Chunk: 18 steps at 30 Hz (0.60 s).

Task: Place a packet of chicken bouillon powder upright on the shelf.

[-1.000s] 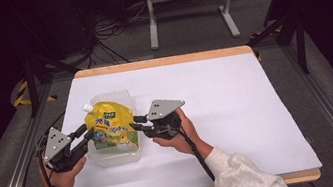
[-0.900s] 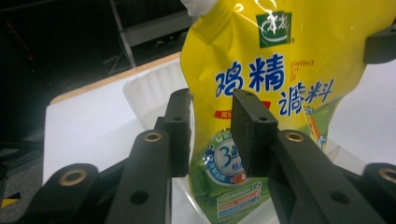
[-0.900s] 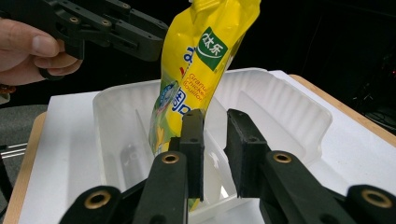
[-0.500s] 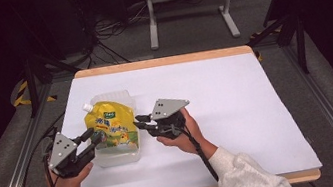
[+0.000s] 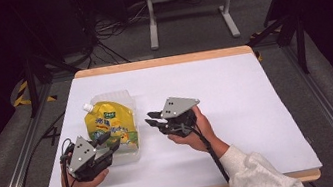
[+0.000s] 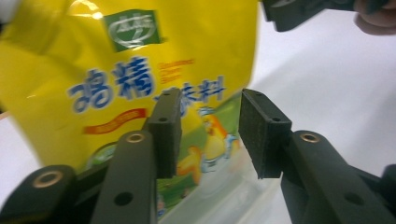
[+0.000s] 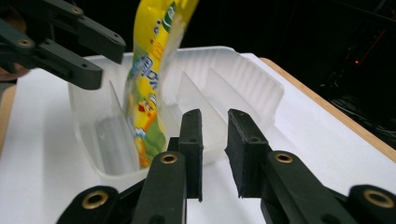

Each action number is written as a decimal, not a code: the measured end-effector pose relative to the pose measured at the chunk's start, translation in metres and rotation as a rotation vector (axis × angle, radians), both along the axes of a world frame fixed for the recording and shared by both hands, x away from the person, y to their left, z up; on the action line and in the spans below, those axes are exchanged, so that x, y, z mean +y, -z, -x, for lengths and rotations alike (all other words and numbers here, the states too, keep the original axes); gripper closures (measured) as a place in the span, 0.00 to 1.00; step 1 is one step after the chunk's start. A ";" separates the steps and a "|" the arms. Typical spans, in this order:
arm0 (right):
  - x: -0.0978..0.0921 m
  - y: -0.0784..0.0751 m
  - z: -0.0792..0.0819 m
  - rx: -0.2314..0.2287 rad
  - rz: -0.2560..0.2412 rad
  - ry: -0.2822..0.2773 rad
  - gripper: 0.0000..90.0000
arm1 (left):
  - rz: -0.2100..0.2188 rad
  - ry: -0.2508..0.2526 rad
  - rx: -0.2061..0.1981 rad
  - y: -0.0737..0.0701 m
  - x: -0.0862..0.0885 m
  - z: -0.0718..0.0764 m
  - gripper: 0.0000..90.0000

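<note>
A yellow spouted pouch [image 5: 111, 125] with blue print stands upright in a clear ribbed plastic tray [image 5: 122, 98] on the white table sheet. My left gripper [image 5: 110, 143] is at the tray's near end, open, its jaws just in front of the pouch [image 6: 140, 70] with nothing between them. My right gripper [image 5: 152, 118] is open a short way to the right of the tray, pointing at it. In the right gripper view the pouch [image 7: 149, 93] leans in a slot of the tray [image 7: 243, 79], and the left gripper [image 7: 70, 42] reaches in at the upper left.
The white sheet [image 5: 238, 112] covers a wooden-edged table [image 5: 164, 61]. Metal rails run along both sides of the table, and a stand's legs [image 5: 190, 14] sit on the floor beyond the far edge.
My left gripper has drawn back toward the near edge and shifted right. My right gripper has slid a little right, away from the pouch. The pouch stays in the tray.
</note>
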State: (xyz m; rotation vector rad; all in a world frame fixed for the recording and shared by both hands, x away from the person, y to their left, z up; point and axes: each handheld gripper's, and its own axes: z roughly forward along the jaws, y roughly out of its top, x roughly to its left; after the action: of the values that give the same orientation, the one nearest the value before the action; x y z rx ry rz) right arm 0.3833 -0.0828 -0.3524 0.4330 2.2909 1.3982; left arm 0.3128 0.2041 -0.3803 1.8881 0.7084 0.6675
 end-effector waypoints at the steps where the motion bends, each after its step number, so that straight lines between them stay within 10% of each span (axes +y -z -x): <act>1: -0.005 0.000 0.000 -0.001 0.010 0.014 0.85 | 0.005 0.013 0.003 0.000 -0.002 0.002 0.64; 18: -0.042 0.003 0.006 -0.031 0.111 0.091 0.73 | -0.040 0.083 0.036 0.012 -0.033 0.020 0.36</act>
State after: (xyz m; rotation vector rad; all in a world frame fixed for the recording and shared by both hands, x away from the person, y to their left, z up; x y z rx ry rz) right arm 0.3774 -0.1247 -0.3556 0.4714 2.2807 1.2191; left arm 0.2927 0.1709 -0.3919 1.9598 0.6399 0.6008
